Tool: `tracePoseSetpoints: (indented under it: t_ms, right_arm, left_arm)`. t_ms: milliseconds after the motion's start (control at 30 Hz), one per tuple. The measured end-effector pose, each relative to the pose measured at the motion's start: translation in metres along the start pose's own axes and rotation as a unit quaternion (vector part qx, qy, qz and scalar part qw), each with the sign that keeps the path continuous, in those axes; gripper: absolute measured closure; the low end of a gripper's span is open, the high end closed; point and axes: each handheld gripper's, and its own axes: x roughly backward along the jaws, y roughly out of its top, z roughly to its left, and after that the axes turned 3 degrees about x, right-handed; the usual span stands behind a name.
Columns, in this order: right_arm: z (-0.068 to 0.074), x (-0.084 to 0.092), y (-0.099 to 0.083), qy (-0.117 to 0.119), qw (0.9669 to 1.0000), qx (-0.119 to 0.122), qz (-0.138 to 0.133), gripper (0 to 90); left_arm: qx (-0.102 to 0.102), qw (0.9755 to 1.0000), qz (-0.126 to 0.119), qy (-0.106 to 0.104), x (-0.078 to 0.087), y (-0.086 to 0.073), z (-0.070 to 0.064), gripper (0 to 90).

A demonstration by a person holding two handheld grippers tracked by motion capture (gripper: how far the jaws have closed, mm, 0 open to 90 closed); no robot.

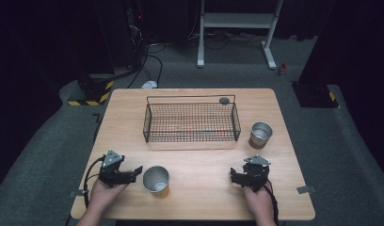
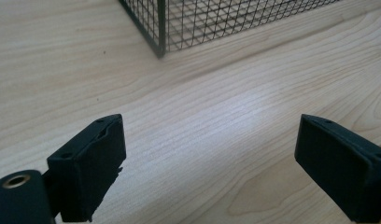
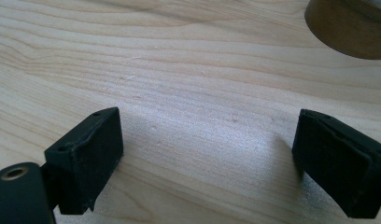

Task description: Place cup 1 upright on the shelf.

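A black wire basket stands at the middle back of the wooden table. Just right of my left gripper is an upright metal cup, close to the fingertips but apart from them. A second metal cup stands right of the basket. My left gripper is open over bare wood, with a corner of the basket ahead of it. My right gripper rests near the front right. That gripper is open with nothing between its jaws, and the second cup's brown base lies ahead to the right.
A small grey round piece sits at the basket's back rim. Bare wood lies between the two hands and in front of the basket. Beyond the table are grey carpet, cables and a white stand.
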Motion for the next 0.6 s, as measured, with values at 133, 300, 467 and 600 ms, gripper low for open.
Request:
tracePoseSetpoints:
  t_ms: [133, 300, 467, 600]
  right_arm:
    - [0.000, 0.000, 0.000, 0.000, 1.0000, 0.000, 0.000, 8.7]
    - [0.000, 0.000, 0.000, 0.000, 1.0000, 0.000, 0.000, 8.7]
    - [0.000, 0.000, 0.000, 0.000, 1.0000, 0.000, 0.000, 8.7]
    - [0.000, 0.000, 0.000, 0.000, 1.0000, 0.000, 0.000, 8.7]
  left_arm:
    - [-0.014, 0.9999, -0.003, -0.006, 0.006, 0.005, -0.001, 8.5]
    - [-0.020, 0.9995, -0.017, -0.017, 0.013, 0.011, -0.003, 6.4]
    - [-0.015, 0.9993, -0.033, -0.011, 0.023, 0.016, -0.005, 3.2]
    - [-0.005, 0.9985, -0.050, -0.021, 0.032, 0.021, -0.008, 0.5]
